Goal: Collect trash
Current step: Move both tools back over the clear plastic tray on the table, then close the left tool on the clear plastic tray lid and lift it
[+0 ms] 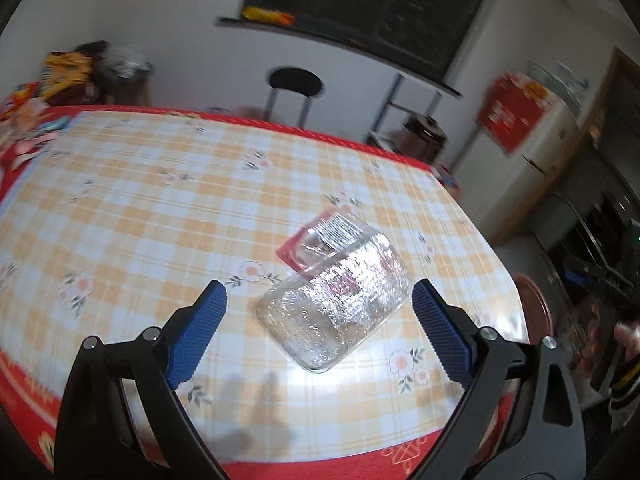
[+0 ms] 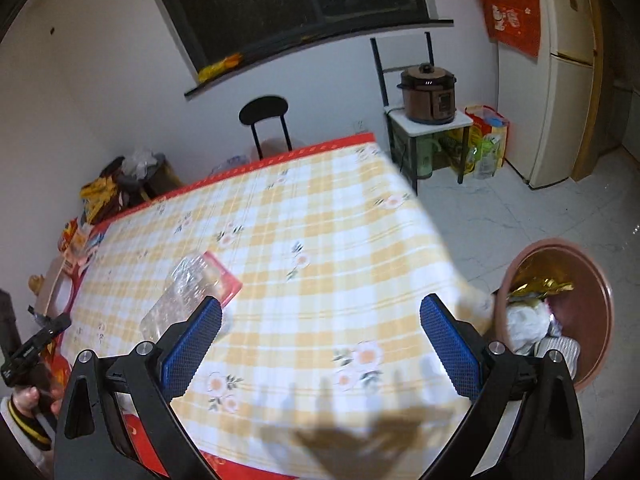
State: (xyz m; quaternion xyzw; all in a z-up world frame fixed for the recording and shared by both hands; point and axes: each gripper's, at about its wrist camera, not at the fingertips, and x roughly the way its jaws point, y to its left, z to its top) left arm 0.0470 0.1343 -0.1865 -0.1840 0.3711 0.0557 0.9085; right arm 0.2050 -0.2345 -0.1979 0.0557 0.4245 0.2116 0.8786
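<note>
Both grippers, left gripper and right gripper, gape wide, empty; one crinkled clear plastic tray lies on the checked tablecloth, one round bin alongside.

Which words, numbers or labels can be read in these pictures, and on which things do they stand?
No text can be read for certain.
White label on the clear plastic clamshell package with red card backing: printed lines, too blurred.
Red poster on the cream fridge: pictures and marks, too small.
Brown electric cooker: lit panel, unreadable.
Yellow snack bags: print too blurred.
</note>
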